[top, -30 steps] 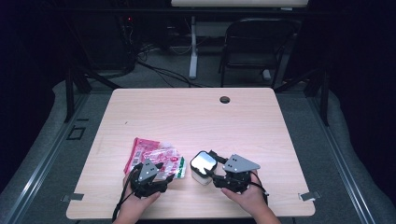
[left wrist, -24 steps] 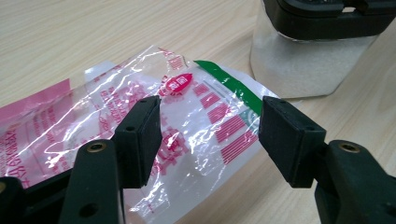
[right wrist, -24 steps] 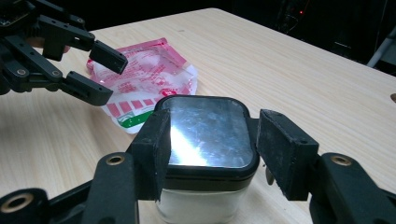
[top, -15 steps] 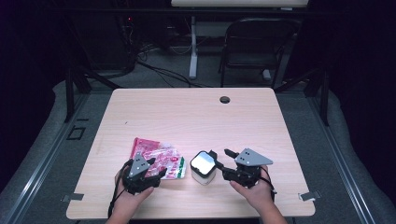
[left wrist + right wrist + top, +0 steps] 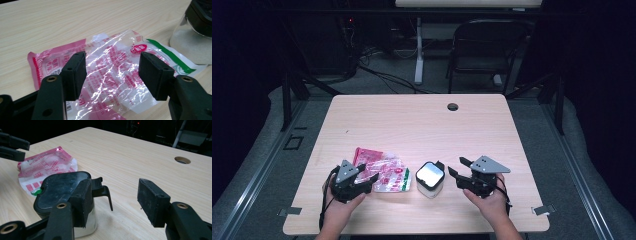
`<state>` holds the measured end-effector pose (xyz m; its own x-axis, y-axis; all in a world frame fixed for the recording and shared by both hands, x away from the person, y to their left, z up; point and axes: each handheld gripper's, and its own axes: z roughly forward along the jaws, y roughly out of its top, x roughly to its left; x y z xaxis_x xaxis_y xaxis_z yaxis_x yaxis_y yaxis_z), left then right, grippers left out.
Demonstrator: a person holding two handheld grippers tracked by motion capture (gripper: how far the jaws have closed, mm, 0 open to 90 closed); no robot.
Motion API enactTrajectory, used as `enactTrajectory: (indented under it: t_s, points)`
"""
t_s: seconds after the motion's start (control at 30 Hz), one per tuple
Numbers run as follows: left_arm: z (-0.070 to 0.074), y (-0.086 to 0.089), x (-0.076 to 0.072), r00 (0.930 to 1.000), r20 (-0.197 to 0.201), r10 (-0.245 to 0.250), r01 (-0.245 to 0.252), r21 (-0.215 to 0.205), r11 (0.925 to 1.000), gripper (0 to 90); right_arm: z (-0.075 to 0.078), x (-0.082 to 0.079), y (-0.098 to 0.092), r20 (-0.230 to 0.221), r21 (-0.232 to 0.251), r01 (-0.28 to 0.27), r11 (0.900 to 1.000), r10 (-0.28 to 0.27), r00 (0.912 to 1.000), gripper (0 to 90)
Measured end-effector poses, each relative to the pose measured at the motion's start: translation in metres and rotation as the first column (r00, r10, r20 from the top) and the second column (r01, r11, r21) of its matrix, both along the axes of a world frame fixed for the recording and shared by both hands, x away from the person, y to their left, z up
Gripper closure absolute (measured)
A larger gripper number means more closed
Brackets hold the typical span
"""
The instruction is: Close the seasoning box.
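A clear jar [image 5: 430, 180] with a black latching lid [image 5: 62, 187] stands near the table's front edge. Left of it lie flat plastic bags [image 5: 380, 170] printed in pink and red, one with a green stripe [image 5: 172, 56]. My left gripper [image 5: 366, 178] is open at the bags' left end, its jaws held just above the crinkled film [image 5: 112, 67]. My right gripper [image 5: 456, 167] is open a little to the right of the jar with nothing between its jaws; in the right gripper view its left jaw overlaps the jar [image 5: 82, 225].
The light wooden table [image 5: 412, 125] has a round cable hole [image 5: 453, 106] near its far edge. A dark chair [image 5: 484, 47] and cables stand on the floor beyond the table.
Both hands have drawn apart: the left gripper slid left off the bags and the right gripper backed away to the right of the jar. The jar and bags stay put.
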<state>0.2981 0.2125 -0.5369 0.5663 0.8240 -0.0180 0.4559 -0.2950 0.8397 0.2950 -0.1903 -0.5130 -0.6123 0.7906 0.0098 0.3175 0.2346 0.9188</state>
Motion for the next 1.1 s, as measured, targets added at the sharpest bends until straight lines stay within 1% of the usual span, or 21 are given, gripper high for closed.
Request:
enactTrajectory:
  t_s: [0.03, 0.1, 0.13, 0.23, 0.3, 0.37, 0.47, 0.5, 0.53, 0.6, 0.7, 0.73, 0.77, 0.8, 0.83, 0.9, 0.93, 1.03, 1.1]
  points:
    - [0.0, 0.002, 0.0, 1.0, -0.004, 0.003, -0.003, 0.001, 1.0, 39.6, -0.001, 0.001, 0.0, 0.001, -0.002, 0.002, 1.0, -0.002, 1.0, 44.7]
    - [0.0, 0.006, 0.002, 0.9998, -0.003, 0.017, -0.017, -0.01, 0.9998, 39.6, -0.002, 0.002, -0.001, -0.006, -0.002, 0.009, 1.0, -0.009, 0.9999, 44.7]
    - [0.001, 0.008, 0.002, 0.9998, -0.006, 0.02, -0.02, -0.002, 0.9998, 39.6, -0.003, 0.003, -0.002, -0.011, -0.002, 0.016, 1.0, -0.016, 0.9998, 44.7]
    - [0.001, 0.014, 0.004, 0.9991, -0.003, 0.043, -0.043, -0.015, 0.999, 39.6, -0.004, 0.004, -0.004, -0.019, 0.0, 0.027, 1.0, -0.027, 0.9994, 44.7]
    - [0.001, 0.015, 0.004, 0.9989, -0.005, 0.046, -0.046, -0.014, 0.9988, 39.6, -0.005, 0.004, -0.005, -0.019, 0.004, 0.031, 1.0, -0.031, 0.9994, 44.7]
    - [0.0, 0.021, 0.006, 0.9977, -0.012, 0.066, -0.067, -0.018, 0.9976, 39.6, -0.006, 0.006, -0.007, -0.025, -0.006, 0.035, 0.999, -0.035, 0.9991, 44.7]
    - [-0.001, 0.024, 0.008, 0.9968, -0.016, 0.078, -0.079, -0.021, 0.9967, 39.7, -0.008, 0.007, -0.008, -0.033, -0.002, 0.041, 0.999, -0.041, 0.9986, 44.7]
    - [-0.002, 0.027, 0.009, 0.9961, -0.024, 0.085, -0.085, -0.014, 0.9963, 39.7, -0.01, 0.009, -0.008, -0.037, 0.001, 0.045, 0.999, -0.045, 0.9983, 44.7]
    - [-0.003, 0.028, 0.01, 0.9957, -0.02, 0.09, -0.09, -0.018, 0.9957, 39.7, -0.011, 0.009, -0.009, -0.043, -0.001, 0.047, 0.999, -0.047, 0.998, 44.8]
    - [-0.005, 0.03, 0.011, 0.9945, -0.03, 0.1, -0.1, -0.021, 0.9947, 39.7, -0.014, 0.011, -0.011, -0.057, -0.006, 0.056, 0.998, -0.056, 0.9968, 44.7]
    - [-0.007, 0.033, 0.013, 0.9936, -0.034, 0.108, -0.109, -0.02, 0.9938, 39.8, -0.019, 0.014, -0.012, -0.067, -0.013, 0.065, 0.998, -0.066, 0.9956, 44.8]
    - [-0.008, 0.034, 0.014, 0.9924, -0.036, 0.117, -0.118, -0.025, 0.9927, 39.8, -0.019, 0.014, -0.012, -0.067, -0.013, 0.065, 0.998, -0.066, 0.9956, 44.8]
    - [-0.008, 0.036, 0.015, 0.9915, -0.039, 0.125, -0.126, -0.029, 0.9916, 39.8, -0.022, 0.016, -0.012, -0.083, -0.017, 0.073, 0.997, -0.074, 0.9938, 44.8]
    - [-0.008, 0.036, 0.015, 0.9915, -0.039, 0.125, -0.126, -0.029, 0.9916, 39.9, -0.022, 0.016, -0.012, -0.083, -0.017, 0.073, 0.997, -0.074, 0.9938, 44.8]
    - [-0.009, 0.039, 0.016, 0.9902, -0.046, 0.132, -0.134, -0.04, 0.9902, 39.8, -0.024, 0.018, -0.013, -0.096, -0.026, 0.075, 0.997, -0.078, 0.9924, 44.8]
    - [-0.01, 0.041, 0.016, 0.9882, -0.051, 0.145, -0.147, -0.048, 0.9879, 39.8, -0.025, 0.019, -0.013, -0.095, -0.025, 0.079, 0.997, -0.081, 0.9922, 44.8]
    - [-0.01, 0.041, 0.016, 0.9882, -0.051, 0.145, -0.147, -0.048, 0.9879, 39.8, -0.025, 0.019, -0.013, -0.095, -0.025, 0.079, 0.997, -0.081, 0.9922, 44.8]
    - [-0.012, 0.047, 0.019, 0.9835, -0.063, 0.17, -0.174, -0.064, 0.9827, 39.8, -0.028, 0.021, -0.015, -0.111, -0.029, 0.087, 0.996, -0.09, 0.9897, 44.9]
    - [-0.013, 0.048, 0.019, 0.9828, -0.068, 0.172, -0.176, -0.064, 0.9823, 39.9, -0.029, 0.022, -0.015, -0.12, -0.025, 0.093, 0.995, -0.096, 0.9882, 44.8]
